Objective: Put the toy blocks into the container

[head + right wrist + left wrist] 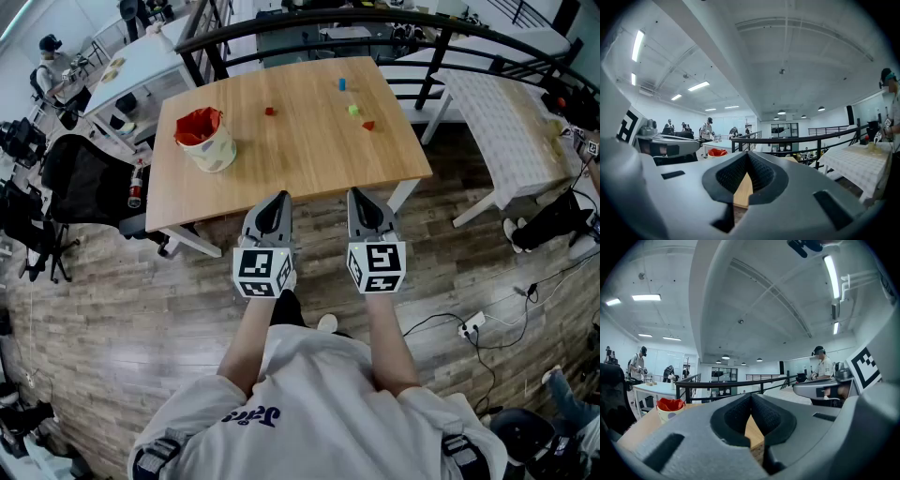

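Observation:
The container (206, 140), a pale cup lined in red, stands at the left of the wooden table (300, 159). Toward the far right of the table lie a small red block (270, 111), a blue block (342, 83), a green block (353, 110) and another red block (367, 125). My left gripper (274, 199) and right gripper (364, 195) are held level, side by side, at the table's near edge, short of all the blocks. Both are shut with nothing between the jaws. The container (670, 408) also shows at the left of the left gripper view, and as a red-topped cup (717, 152) in the right gripper view.
A black railing (375, 19) curves behind the table. A black office chair (84, 178) stands at the left and a white-clothed table (511, 122) at the right. Cables and a power strip (469, 325) lie on the wood floor. People stand at desks in the background.

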Motion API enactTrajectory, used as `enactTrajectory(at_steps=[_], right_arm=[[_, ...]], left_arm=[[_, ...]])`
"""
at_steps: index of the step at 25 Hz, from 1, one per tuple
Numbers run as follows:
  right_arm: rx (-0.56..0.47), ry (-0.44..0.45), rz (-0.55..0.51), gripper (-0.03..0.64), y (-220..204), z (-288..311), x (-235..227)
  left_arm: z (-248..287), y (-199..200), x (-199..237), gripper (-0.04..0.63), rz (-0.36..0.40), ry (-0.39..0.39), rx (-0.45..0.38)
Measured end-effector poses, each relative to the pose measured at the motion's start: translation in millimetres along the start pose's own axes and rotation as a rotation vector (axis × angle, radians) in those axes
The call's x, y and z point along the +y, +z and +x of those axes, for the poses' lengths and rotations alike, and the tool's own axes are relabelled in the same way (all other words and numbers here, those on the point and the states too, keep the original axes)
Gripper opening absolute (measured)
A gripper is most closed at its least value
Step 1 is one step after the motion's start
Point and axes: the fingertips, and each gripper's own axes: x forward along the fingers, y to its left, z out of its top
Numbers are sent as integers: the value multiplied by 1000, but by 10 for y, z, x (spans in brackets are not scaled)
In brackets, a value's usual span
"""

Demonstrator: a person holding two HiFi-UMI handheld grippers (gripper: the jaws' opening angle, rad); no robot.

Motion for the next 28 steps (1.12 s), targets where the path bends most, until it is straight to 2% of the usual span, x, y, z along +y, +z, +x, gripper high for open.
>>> enactTrajectory(at_steps=[7, 16, 23, 28], right_arm=[[20, 30, -2, 14, -103, 382, 156], [23, 65, 2, 14, 15, 1558, 204], [50, 15, -14, 14, 59, 2483, 82], [87, 9, -18, 15, -67, 3037, 101]], left_arm=[[200, -181, 247, 12, -29, -7, 27], [1084, -135, 1081, 12, -54, -24, 7], [1796, -87, 1714, 12, -47, -70, 2], [2157, -246, 2134, 13, -60, -108, 38]])
